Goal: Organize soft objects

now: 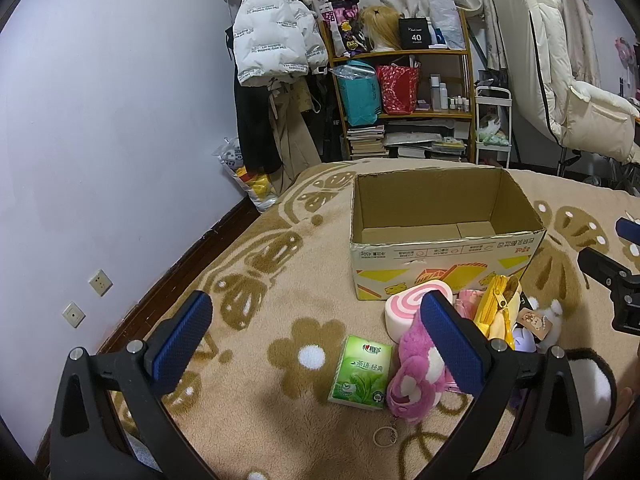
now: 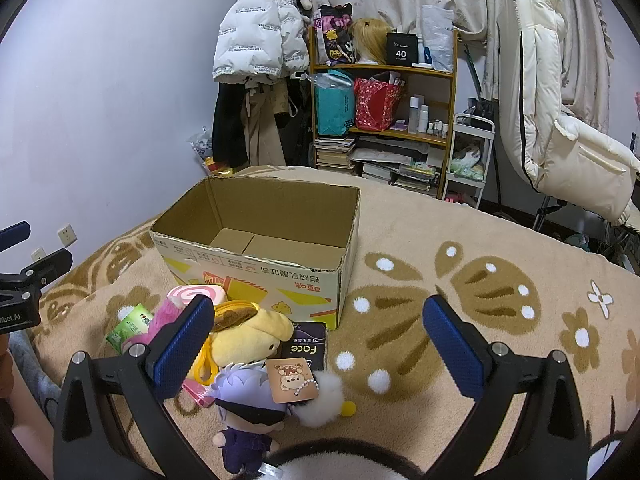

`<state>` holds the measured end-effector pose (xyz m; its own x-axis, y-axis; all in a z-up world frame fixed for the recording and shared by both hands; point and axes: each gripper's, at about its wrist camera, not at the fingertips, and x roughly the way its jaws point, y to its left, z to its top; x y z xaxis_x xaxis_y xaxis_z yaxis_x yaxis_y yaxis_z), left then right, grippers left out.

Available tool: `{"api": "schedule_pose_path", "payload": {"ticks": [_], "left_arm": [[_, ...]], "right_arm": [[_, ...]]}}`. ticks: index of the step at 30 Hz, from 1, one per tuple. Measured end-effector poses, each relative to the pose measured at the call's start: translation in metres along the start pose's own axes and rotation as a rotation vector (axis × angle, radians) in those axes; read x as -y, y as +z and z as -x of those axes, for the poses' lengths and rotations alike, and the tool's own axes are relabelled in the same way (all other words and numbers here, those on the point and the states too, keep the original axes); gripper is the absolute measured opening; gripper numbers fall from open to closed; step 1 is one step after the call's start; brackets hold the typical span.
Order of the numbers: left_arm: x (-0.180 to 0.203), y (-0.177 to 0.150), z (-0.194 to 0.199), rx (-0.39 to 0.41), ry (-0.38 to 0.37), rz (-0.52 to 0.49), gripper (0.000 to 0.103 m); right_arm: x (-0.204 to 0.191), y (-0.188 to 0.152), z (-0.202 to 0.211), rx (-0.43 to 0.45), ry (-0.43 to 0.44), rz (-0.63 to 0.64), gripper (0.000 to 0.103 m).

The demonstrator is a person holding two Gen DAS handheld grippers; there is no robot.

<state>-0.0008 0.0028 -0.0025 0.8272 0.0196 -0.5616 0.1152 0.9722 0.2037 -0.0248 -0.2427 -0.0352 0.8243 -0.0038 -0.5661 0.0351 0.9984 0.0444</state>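
An open, empty cardboard box (image 1: 444,276) (image 2: 256,276) stands on the bed. In front of it lies a pile of soft things: a green tissue pack (image 1: 360,376) (image 2: 130,326), a pink plush (image 1: 416,384), a pink swirl squishy (image 1: 408,304) (image 2: 196,293), a yellow plush (image 2: 252,338), a purple-haired doll (image 2: 248,412), a white fluffy toy (image 2: 322,400) and a black "Face" pack (image 2: 305,346). My left gripper (image 1: 316,336) is open above the tissue pack. My right gripper (image 2: 318,340) is open above the pile.
The bed has a beige fleece blanket with brown flowers (image 1: 280,280). Behind it stand a wooden shelf with bags and books (image 1: 400,92), a hanging white jacket (image 1: 272,24), a white cart (image 1: 494,128) and a cream chair (image 2: 560,120). A wall (image 1: 120,120) is at the left.
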Motion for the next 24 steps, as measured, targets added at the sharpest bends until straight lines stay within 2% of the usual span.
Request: {"api": "schedule_pose_path", "payload": {"ticks": [24], "left_arm": [[0.0000,-0.0014,-0.0022,-0.006,0.002,-0.001,0.103]], "right_arm": [[0.0002,-0.0007,-0.0015,-0.004,-0.001,0.001,0.103]]}}
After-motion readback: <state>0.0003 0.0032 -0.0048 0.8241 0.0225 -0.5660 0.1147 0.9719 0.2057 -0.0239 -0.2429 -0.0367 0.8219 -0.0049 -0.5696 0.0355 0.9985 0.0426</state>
